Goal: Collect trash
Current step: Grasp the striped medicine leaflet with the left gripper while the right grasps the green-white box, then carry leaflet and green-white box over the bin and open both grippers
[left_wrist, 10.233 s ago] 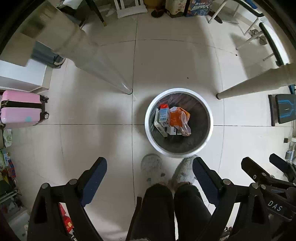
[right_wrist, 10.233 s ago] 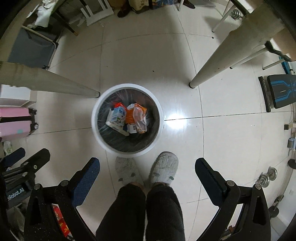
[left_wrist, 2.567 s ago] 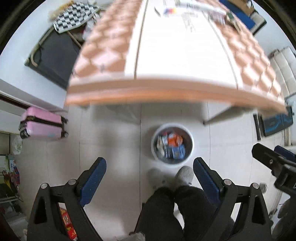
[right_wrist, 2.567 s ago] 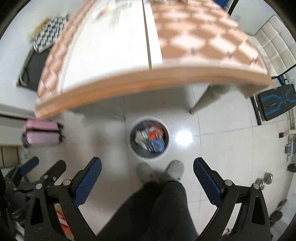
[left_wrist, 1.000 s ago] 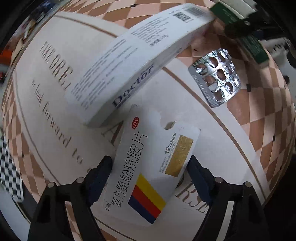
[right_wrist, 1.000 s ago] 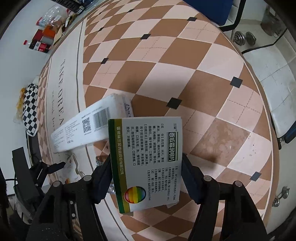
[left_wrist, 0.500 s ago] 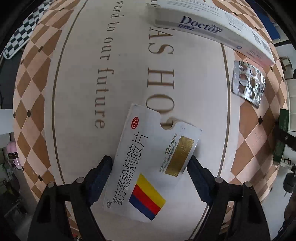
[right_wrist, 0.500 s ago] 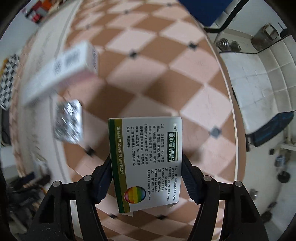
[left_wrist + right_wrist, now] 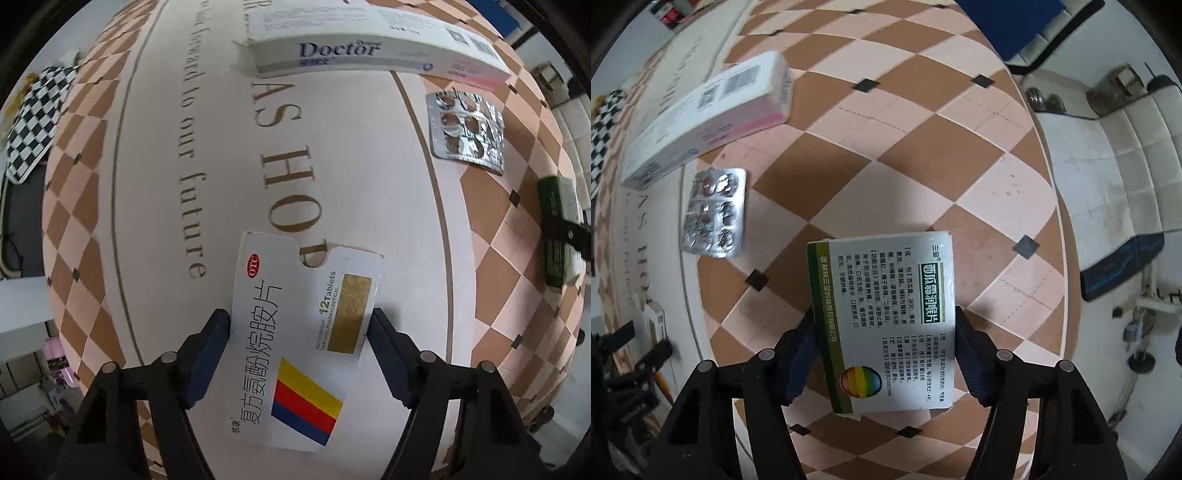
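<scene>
My left gripper [image 9: 299,321] is shut on a white tablet box [image 9: 295,339] with yellow, red and blue stripes, held above the table. My right gripper [image 9: 884,325] is shut on a white and green medicine box [image 9: 886,321] with a rainbow circle, also held above the table. That green box also shows at the right edge of the left wrist view [image 9: 557,229]. On the table lie a long white "Doctor" box [image 9: 369,48] [image 9: 701,114] and a silver blister pack [image 9: 467,131] [image 9: 714,212].
The table [image 9: 147,184] has a checkered brown and pink cloth with a white lettered band. A checkered black and white cloth [image 9: 33,118] hangs at far left. A white padded bench [image 9: 1108,166] and dumbbells [image 9: 1045,99] stand beyond the table's right edge.
Both grippers have lifted their boxes and shifted over the table. In the left view the Doctor box and blister pack look nearer; in the right view the pack has moved left.
</scene>
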Demonstrator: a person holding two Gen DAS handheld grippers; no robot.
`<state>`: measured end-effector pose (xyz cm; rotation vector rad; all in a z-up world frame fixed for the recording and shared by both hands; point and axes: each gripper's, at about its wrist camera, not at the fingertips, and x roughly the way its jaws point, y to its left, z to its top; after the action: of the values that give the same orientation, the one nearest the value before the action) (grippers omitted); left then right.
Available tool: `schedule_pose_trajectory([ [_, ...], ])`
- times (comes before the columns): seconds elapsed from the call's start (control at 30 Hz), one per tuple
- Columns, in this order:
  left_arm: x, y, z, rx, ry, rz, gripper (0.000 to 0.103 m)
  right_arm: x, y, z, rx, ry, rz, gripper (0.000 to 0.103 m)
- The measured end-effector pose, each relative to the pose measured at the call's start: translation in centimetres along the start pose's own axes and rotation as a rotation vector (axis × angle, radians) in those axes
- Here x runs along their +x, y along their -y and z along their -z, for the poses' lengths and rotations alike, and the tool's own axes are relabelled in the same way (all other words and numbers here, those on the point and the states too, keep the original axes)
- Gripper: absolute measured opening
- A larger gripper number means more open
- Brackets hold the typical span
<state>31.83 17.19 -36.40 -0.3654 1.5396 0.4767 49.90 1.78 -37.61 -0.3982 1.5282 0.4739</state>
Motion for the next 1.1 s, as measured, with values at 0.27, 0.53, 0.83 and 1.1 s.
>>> schedule_pose_trajectory([
  [0.27, -6.2, -1.3, 3.0, -0.067, 0.131, 0.004, 0.073, -2.4, -1.0, 2.1, -0.029, 0.057, -0.071, 0.069],
  [0.53, -11.8, -3.5, 9.4, -0.134, 0.307, 0.094, 0.073, -7.7, -4.0, 8.9, -0.055, 0.18, -0.14, 0.069],
  [0.83, -12.0, -6.3, 17.6, -0.114, 0.397, 0.211, 0.073, -11.1, -6.6, 20.5, 0.011, 0.284, -0.11, 0.069],
  [1.1, -11.7, -7.6, 26.2, -0.077, 0.373, 0.289, 0.073, -11.0, -7.1, 32.8, 0.108, 0.283, -0.147, 0.069],
])
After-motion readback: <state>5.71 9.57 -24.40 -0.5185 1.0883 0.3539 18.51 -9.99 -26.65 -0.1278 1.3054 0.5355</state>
